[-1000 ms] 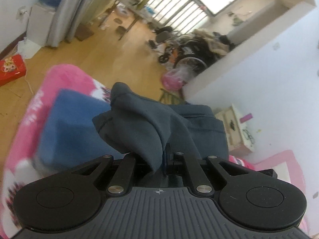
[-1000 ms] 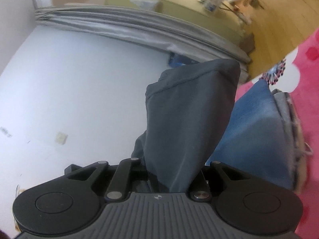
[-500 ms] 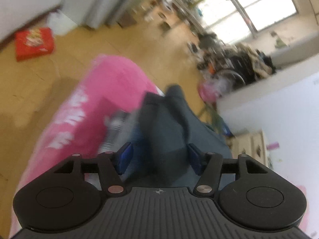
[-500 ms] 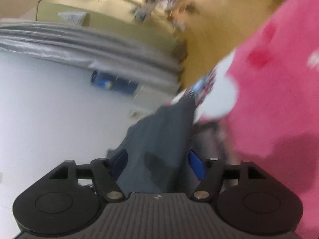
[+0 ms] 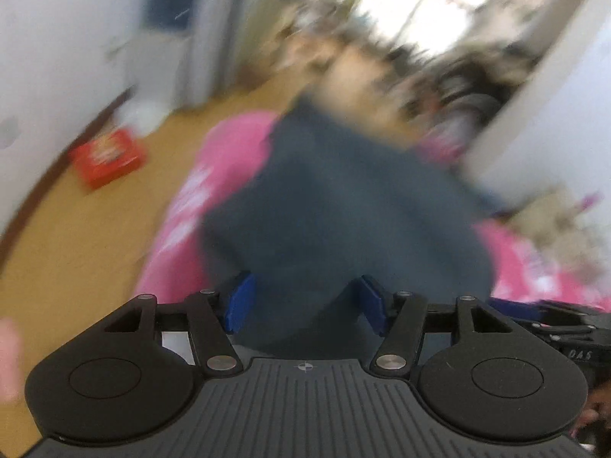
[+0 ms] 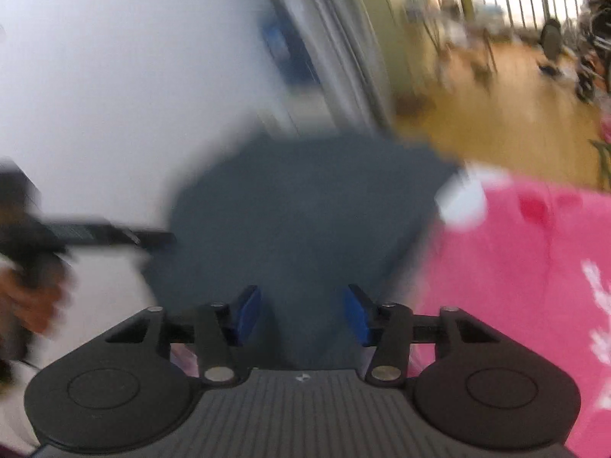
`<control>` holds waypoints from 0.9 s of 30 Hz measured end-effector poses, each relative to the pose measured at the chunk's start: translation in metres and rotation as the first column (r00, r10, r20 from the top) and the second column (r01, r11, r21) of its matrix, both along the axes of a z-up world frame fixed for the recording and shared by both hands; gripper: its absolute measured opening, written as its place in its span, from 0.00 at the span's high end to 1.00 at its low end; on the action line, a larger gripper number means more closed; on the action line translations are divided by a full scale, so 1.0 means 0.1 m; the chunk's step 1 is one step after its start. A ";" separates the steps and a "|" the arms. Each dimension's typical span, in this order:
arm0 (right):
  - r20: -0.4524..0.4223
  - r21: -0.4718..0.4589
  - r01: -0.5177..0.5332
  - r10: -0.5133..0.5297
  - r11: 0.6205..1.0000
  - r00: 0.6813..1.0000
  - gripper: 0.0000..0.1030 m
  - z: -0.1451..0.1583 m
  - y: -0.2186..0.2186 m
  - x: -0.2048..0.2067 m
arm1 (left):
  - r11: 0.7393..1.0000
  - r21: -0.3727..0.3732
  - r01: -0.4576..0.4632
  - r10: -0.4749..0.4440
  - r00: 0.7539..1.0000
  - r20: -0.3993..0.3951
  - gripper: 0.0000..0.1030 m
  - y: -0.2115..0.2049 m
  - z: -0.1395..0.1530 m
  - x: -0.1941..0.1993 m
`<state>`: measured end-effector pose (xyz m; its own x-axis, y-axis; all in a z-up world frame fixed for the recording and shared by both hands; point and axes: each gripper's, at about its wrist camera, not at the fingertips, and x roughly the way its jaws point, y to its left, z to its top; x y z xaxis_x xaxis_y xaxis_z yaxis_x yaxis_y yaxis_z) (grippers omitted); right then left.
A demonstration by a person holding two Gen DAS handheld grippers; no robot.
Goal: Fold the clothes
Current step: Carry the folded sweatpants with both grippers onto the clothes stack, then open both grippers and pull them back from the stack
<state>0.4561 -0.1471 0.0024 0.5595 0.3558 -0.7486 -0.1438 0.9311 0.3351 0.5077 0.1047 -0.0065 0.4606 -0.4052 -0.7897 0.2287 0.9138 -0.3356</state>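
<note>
From the left wrist, the left gripper (image 5: pixel 305 307) stands spread, its blue pads apart and clear of the dark grey garment (image 5: pixel 343 206), which lies on the pink blanket (image 5: pixel 183 206). From the right wrist, the right gripper (image 6: pixel 303 315) has just been closing yet stands apart, the garment (image 6: pixel 298 206) between its pads, unpinched, beside the blanket (image 6: pixel 515 267).

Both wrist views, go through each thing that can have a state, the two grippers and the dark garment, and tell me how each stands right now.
left gripper: jaws apart, cloth between them, not pinched.
right gripper: jaws apart, just been closing, cloth between, pads not pressing.
dark grey garment: released, lying spread over the pink blanket; blur hides its folds.
</note>
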 end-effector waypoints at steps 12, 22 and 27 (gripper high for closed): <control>-0.055 -0.198 0.148 -0.162 0.969 0.985 0.58 0.35 -0.26 -1.26 | 0.995 -0.055 -0.078 0.086 0.982 0.166 0.21 0.19 0.59 -1.05; -0.004 -0.320 0.060 -0.065 0.945 0.998 0.14 0.85 -0.01 -2.33 | 0.991 0.008 -0.135 0.127 0.953 0.276 0.00 -0.17 1.06 -2.05; 0.139 -0.270 0.058 -0.020 0.961 0.990 0.00 1.25 -0.02 -2.55 | 0.970 -0.066 -0.235 0.244 0.945 0.220 0.00 -0.24 1.19 -2.49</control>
